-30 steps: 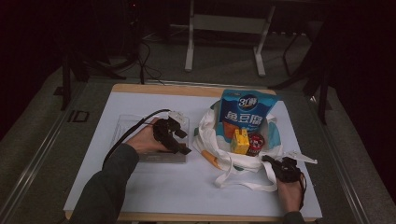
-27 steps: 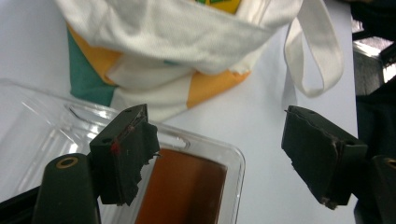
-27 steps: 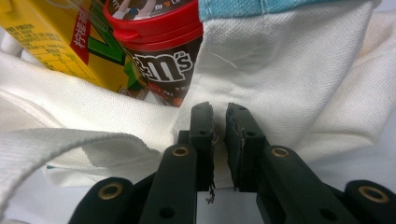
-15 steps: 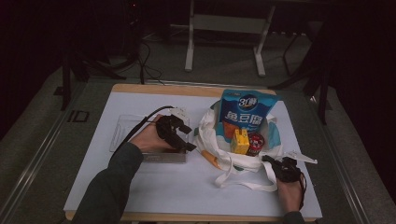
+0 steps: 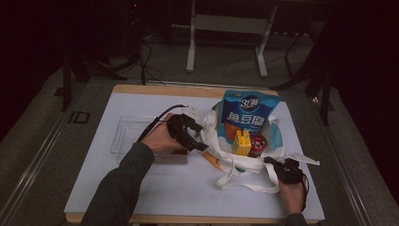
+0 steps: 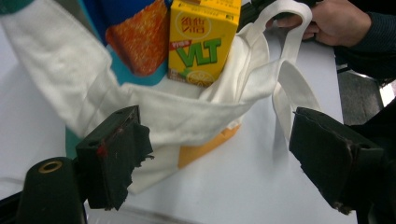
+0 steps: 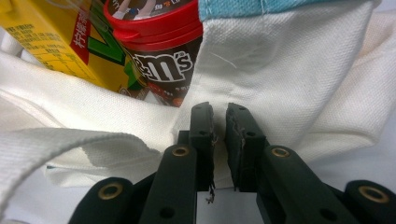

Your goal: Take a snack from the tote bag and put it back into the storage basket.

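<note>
In the bag point(image 5: 221, 141), carton point(image 5: 242, 142) stands upright.

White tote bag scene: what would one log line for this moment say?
left gripper: jaws just opening, nothing gripped | right gripper: shut on white tote bag rim | bag contents: yellow carton, red-lidded tub

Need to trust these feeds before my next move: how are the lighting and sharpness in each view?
High view: dim, dark surroundings, table lit. Left gripper view: bright, yellow carton sharp, jaws slightly soft. Right gripper view: white bag weave crisp, candy tub readable.
</note>
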Motion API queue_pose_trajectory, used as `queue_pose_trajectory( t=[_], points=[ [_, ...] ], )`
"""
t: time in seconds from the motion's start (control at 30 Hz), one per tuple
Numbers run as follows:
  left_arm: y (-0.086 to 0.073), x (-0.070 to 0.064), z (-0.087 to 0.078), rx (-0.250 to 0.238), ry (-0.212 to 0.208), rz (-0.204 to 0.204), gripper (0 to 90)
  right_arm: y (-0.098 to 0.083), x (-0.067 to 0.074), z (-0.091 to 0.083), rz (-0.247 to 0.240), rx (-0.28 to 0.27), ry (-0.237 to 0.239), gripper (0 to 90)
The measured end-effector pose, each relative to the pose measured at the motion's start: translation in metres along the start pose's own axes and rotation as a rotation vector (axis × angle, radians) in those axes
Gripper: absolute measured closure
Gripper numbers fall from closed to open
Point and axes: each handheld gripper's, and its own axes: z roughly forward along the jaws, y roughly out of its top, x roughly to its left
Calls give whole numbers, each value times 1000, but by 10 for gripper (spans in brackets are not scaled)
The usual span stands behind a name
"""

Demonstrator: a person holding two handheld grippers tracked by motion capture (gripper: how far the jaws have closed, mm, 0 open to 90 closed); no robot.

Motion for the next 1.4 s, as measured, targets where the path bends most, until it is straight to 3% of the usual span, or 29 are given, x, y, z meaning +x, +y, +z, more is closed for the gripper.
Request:
queue_pose_trajectory(
  t=[0.17, 0.2, 0.37, 0.63, 0.93, 1.03, 1.1, 1.4],
  points=[
    [7, -3, 5, -7, -2, 12, 193, 0, 0, 0, -2, 0, -1, 811],
    [11, -5, 8, -1, 3, 14, 242, 0, 0, 0, -3, 0, -3, 811],
    [19, -7, 14, -14, 5, 24, 272, 0, 0, 0, -2, 1, -3, 811],
    [31, -12, 26, -17, 39, 33, 278, 0, 0, 0, -3, 0, -3, 811],
    [36, -12, 35, -12, 47, 44, 282, 0, 0, 0, -3, 0, -1, 810],
    [38, -12, 38, -10, 69, 37, 279, 0, 0, 0, -3, 0, -1, 810],
    [40, -12, 43, 20, 97, 30, 271, 0, 0, 0, -3, 0, -1, 810],
    [45, -10, 52, 32, 104, 33, 272, 0, 0, 0, -1, 0, 0, 809]
  ],
)
